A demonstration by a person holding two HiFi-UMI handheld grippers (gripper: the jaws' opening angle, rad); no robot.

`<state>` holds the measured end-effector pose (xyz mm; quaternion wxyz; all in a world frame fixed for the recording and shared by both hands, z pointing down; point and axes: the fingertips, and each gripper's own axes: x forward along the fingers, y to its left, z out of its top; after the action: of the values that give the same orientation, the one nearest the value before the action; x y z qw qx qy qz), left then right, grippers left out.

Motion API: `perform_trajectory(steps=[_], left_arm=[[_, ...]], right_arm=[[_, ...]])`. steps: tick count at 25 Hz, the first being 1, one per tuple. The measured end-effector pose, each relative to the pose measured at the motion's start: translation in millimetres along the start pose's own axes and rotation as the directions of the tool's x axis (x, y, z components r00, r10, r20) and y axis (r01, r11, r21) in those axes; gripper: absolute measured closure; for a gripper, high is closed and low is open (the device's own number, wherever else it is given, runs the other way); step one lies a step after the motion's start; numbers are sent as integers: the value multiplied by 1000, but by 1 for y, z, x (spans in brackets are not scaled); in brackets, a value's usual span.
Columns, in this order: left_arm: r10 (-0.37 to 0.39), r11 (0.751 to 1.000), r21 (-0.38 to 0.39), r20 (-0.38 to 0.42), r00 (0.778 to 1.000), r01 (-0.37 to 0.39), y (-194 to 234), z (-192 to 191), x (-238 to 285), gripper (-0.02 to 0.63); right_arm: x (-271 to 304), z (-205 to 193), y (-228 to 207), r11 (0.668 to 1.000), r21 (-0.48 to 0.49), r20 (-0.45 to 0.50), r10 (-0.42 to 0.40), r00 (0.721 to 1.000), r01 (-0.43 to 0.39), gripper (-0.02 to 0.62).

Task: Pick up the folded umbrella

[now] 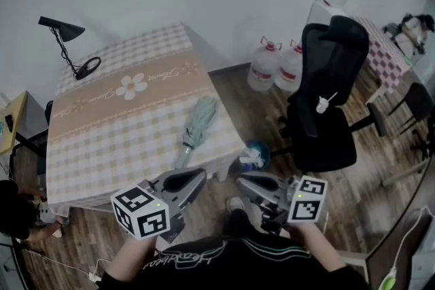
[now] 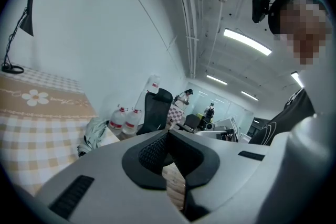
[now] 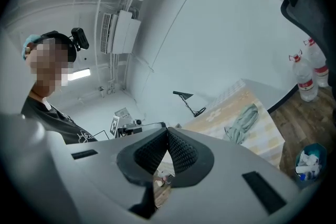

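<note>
Two grippers sat low in the head view, left gripper (image 1: pixel 194 178) and right gripper (image 1: pixel 246 181), tips pointing toward each other, both short of the table (image 1: pixel 102 139). The folded umbrella (image 1: pixel 197 124) lay flat on the checked cloth near the table's near right corner, handle end toward the edge, apart from both grippers. A desk lamp (image 1: pixel 70 44) stood at the far left corner. An office chair (image 1: pixel 326 98) and water bottles (image 1: pixel 275 66) were off to the right.

In the left gripper view, the left gripper (image 2: pixel 168 135) had its jaws pressed together, nothing between them; the umbrella (image 2: pixel 94 132) was at the table edge, left of the jaws.

In the right gripper view, the right gripper (image 3: pixel 167 131) had its jaw tips touching, empty; the umbrella (image 3: pixel 242 122) lay on the table to the right, with a small bin (image 3: pixel 310 161) on the floor beyond.
</note>
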<state>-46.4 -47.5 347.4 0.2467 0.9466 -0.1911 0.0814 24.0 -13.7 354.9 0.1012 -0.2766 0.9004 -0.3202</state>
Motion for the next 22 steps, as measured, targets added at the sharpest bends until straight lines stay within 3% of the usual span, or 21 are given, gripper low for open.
perform_trajectory(steps=[5, 11, 16, 22], left_arm=[[73, 997, 16, 4, 997, -73, 24, 19, 17, 607], [149, 989, -16, 12, 989, -149, 56, 37, 36, 607], [179, 984, -4, 30, 983, -179, 77, 51, 54, 599], [251, 968, -9, -24, 968, -251, 115, 46, 75, 484]], right_arm=[[18, 32, -26, 998, -10, -23, 65, 998, -65, 583], [32, 57, -60, 994, 3, -53, 113, 992, -113, 583], [41, 78, -90, 991, 15, -65, 135, 989, -134, 583], [48, 89, -123, 989, 46, -86, 144, 986, -141, 583]])
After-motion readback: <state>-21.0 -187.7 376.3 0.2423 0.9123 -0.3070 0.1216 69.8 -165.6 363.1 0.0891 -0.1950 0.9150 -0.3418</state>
